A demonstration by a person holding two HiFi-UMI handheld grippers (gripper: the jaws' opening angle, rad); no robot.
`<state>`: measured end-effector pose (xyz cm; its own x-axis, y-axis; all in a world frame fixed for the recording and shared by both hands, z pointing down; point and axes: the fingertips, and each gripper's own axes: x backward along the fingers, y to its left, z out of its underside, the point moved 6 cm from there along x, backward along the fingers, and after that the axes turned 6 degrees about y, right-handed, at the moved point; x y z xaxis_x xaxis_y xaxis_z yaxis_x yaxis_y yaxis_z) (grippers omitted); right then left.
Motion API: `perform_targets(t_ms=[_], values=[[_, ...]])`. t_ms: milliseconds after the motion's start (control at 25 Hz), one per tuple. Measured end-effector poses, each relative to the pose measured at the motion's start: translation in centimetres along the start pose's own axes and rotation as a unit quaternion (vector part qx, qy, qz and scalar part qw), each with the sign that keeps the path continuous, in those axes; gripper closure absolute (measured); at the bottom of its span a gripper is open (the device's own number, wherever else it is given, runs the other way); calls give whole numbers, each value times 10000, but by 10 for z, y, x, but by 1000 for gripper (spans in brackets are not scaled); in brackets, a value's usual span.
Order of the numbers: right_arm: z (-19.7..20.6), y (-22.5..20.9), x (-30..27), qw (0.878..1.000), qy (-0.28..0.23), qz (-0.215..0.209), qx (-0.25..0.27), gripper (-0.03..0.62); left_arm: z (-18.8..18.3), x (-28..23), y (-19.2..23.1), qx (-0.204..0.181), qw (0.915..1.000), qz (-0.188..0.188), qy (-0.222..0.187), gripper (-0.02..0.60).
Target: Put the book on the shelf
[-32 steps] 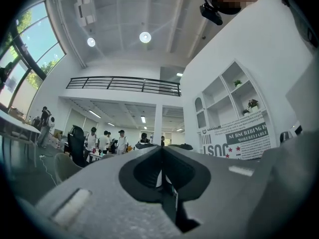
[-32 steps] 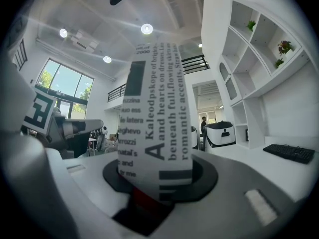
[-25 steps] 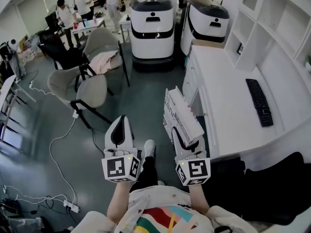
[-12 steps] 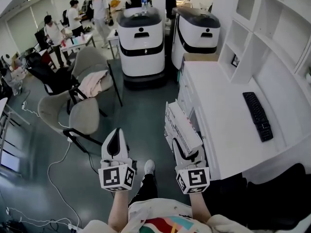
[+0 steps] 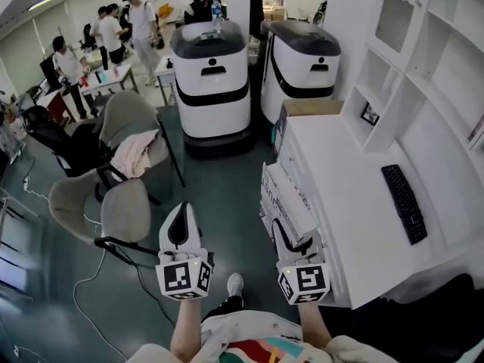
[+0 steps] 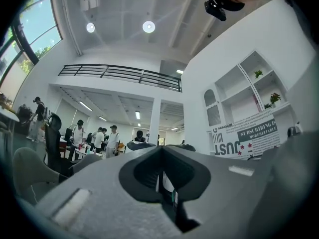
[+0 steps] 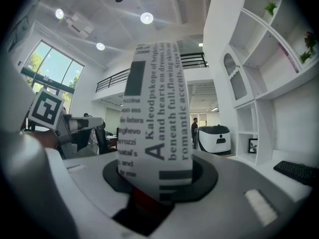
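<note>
1. Book (image 5: 284, 199) is what matters here, but it sits right of centre. Far left first: two grey chairs (image 5: 125, 203) stand on the floor, one draped with a pink cloth (image 5: 134, 151), well apart from the work.
2. Next comes the left gripper (image 5: 180, 225), hanging over the floor. Its own view shows the left gripper (image 6: 162, 180) with jaws drawn together to a slit and nothing between them, so it gives the book no support.
3. The right gripper (image 5: 293, 237) has its jaws clamped on the near end of the book. Seen from that gripper (image 7: 159, 188), the book (image 7: 157, 128) rises straight out of the jaws, printed cover facing the camera. It is in the air by the bench's left edge.
4. Likely trouble: the book is held by one end only, so most of its weight hangs beyond the jaws. A quick swing could make it pivot or slide out.
5. The bench (image 5: 348, 195) carries a keyboard (image 5: 403, 201). A low pass across it could knock the book's free end on the bench edge or drag it over the keys.
6. The shelf (image 5: 423, 66) stands beyond the bench, well apart from the book, with a small framed picture (image 5: 370, 114) in one compartment. A tilted book could catch a divider or shove the picture.
</note>
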<state>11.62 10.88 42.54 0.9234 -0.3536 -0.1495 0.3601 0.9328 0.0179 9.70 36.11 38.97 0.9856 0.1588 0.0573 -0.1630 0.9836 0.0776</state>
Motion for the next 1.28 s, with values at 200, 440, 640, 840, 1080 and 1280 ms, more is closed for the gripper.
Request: perform_targets(t_ms=[200,440,640,840,1080,1280], values=[[-7,3,-63,10000,68,-26,4,441,6,-51,33,-74,9999,-15,95,584],[-3,7,-117,9999,95,49,-60,441,21,-94,68,-80,9998,6,165,584],[-2,2,-136,9996,195,172,-113,441,22,-121,75,-106,9996,88,235,583],[-2,-6,-150,9993,253,217,-158,441,23,-134,74,-101,9994,124,318,583],[-4,-10,-165,9995,272,38,-147,441,27,-146,75,-55,9993,10,378,583],[-7,-23,-173,9997,159,31,-162,441,27,-159,62,-118,9993,56,337,583]])
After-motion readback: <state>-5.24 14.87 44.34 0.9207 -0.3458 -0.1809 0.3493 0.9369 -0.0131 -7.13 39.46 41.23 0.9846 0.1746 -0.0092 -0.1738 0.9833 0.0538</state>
